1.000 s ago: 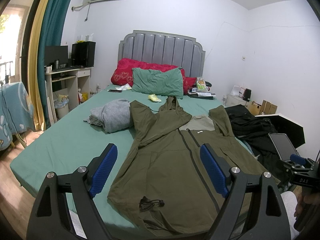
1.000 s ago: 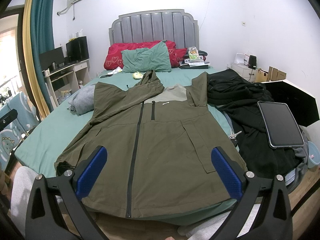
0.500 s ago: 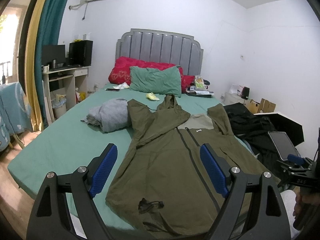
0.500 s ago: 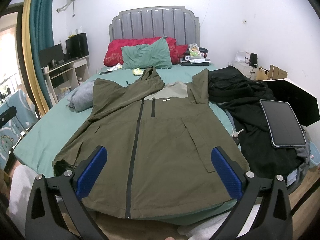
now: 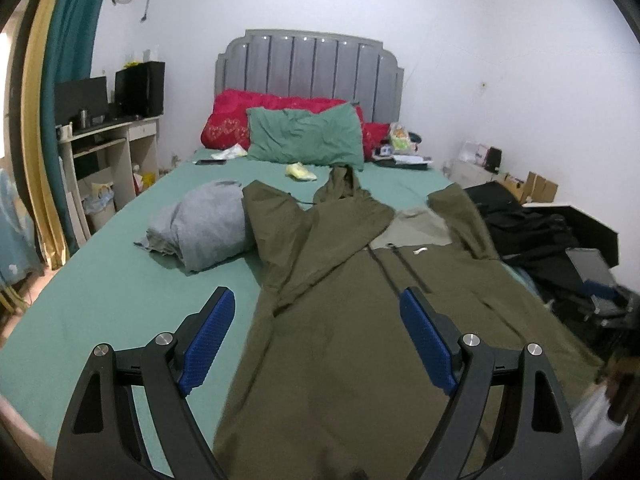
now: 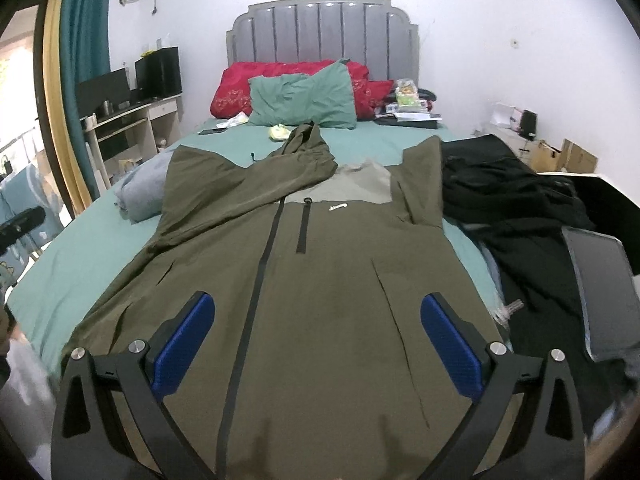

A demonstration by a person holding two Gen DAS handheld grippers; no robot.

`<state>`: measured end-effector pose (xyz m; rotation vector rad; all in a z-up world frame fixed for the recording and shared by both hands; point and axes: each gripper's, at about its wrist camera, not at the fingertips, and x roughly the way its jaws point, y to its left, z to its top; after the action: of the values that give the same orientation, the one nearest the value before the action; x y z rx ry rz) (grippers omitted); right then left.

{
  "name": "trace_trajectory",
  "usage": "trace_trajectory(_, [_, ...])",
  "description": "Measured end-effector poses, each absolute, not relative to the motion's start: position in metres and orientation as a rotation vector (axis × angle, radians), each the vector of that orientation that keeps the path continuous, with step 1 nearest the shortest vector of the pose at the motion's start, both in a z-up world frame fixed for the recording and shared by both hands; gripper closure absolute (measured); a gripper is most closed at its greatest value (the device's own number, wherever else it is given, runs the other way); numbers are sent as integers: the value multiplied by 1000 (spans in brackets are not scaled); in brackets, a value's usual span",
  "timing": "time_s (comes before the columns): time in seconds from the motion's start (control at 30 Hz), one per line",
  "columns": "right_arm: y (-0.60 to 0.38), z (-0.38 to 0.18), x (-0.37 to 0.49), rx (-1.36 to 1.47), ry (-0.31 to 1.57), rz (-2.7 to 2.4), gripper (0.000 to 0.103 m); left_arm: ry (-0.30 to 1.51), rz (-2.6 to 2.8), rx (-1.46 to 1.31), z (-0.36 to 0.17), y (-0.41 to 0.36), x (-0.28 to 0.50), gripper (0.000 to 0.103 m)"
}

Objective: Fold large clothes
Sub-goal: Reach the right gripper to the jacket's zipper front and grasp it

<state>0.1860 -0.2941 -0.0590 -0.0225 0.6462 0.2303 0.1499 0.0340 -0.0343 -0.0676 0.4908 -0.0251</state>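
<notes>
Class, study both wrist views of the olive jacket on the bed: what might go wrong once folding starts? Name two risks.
1. The black clothes and tablet lie right beside the olive jacket; folding its right sleeve may drag or knock them.
2. The jacket's hem hangs at the bed edge, so the jacket may slide off when pulled.

Both the left gripper and the right gripper are open, holding nothing.

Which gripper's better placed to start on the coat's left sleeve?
Left. The left gripper is open over the coat on its left side, with the left sleeve straight ahead. The right gripper, also open, sits over the coat's middle, near the zipper.
</notes>
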Motion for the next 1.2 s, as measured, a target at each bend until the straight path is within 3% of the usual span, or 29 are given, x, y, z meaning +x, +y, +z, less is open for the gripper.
trace_trajectory(0.2, [-284, -85, 286, -23, 698, 268, 25, 525, -15, -88, -75, 73, 242, 16])
trace_trajectory(0.4, [-261, -118, 408, -22, 736, 297, 43, 571, 79, -127, -118, 131, 339, 28])
trace_trajectory(0.57, [-230, -153, 511, 6, 788, 314, 51, 644, 184, -177, -146, 177, 368, 29])
trace_trajectory(0.9, [-199, -204, 656, 154, 915, 250, 52, 682, 283, -208, -158, 223, 384, 29])
trace_trajectory(0.97, [-197, -207, 662, 192, 926, 258, 73, 672, 292, -196, -154, 224, 385, 29])
trace_trajectory(1.0, [-195, -204, 659, 194, 922, 277, 91, 667, 290, -196, -153, 224, 385, 29])
trace_trajectory(1.03, [-193, -197, 654, 171, 910, 284, 97, 663, 285, -201, -152, 223, 386, 29])
trace_trajectory(1.2, [-212, -141, 618, 90, 804, 201, 99, 642, 253, -220, -144, 217, 383, 29])
